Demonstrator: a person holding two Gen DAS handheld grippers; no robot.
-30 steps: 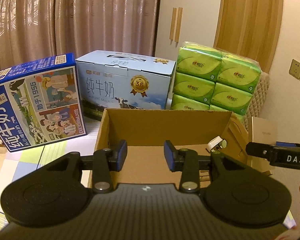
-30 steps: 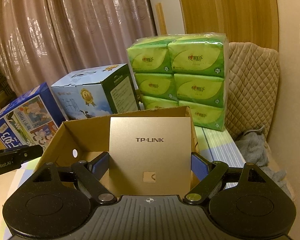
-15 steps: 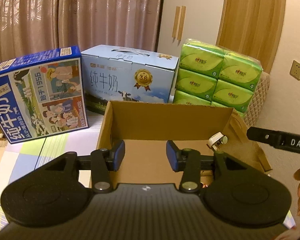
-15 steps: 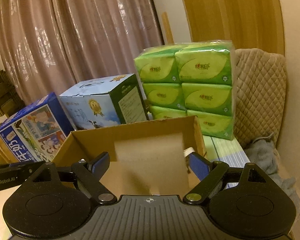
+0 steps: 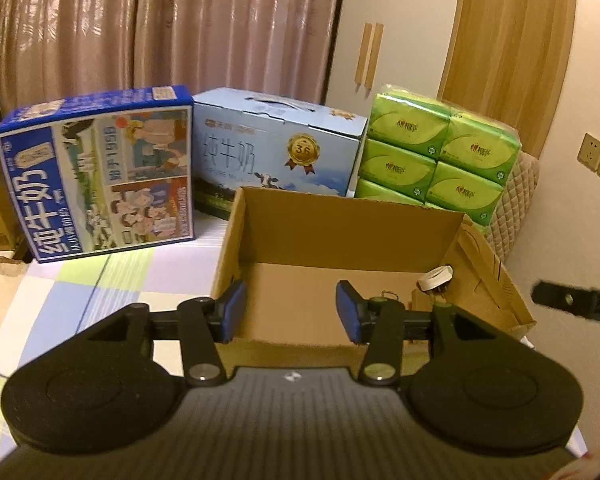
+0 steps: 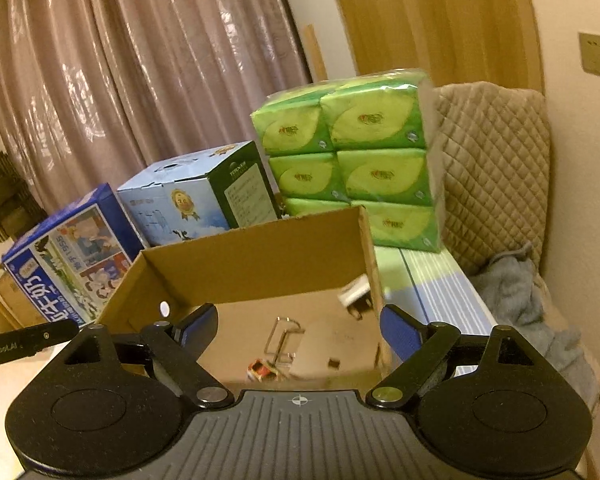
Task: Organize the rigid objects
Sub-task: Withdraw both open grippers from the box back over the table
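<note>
An open cardboard box (image 5: 340,224) (image 6: 260,248) stands on the bed. Inside it, in the right wrist view, lie a gold TP-LINK box (image 6: 332,346), a metal clip (image 6: 282,340), a small red item (image 6: 262,370) and a white plug (image 6: 354,292). The plug also shows in the left wrist view (image 5: 436,276). My right gripper (image 6: 296,330) is open and empty above the box's near side. My left gripper (image 5: 290,312) is open and empty over the box's front edge. The right gripper's side (image 5: 572,306) shows at the left view's right edge.
Behind the box stand a dark blue milk carton (image 5: 96,184), a light blue milk carton (image 5: 276,156) and a pack of green tissue packets (image 5: 440,152). A grey cloth (image 6: 520,292) lies at the right by a quilted headboard (image 6: 496,168). Curtains hang behind.
My right gripper opened and the gold TP-LINK box dropped from it into the cardboard box. Both grippers have risen and pulled back a little.
</note>
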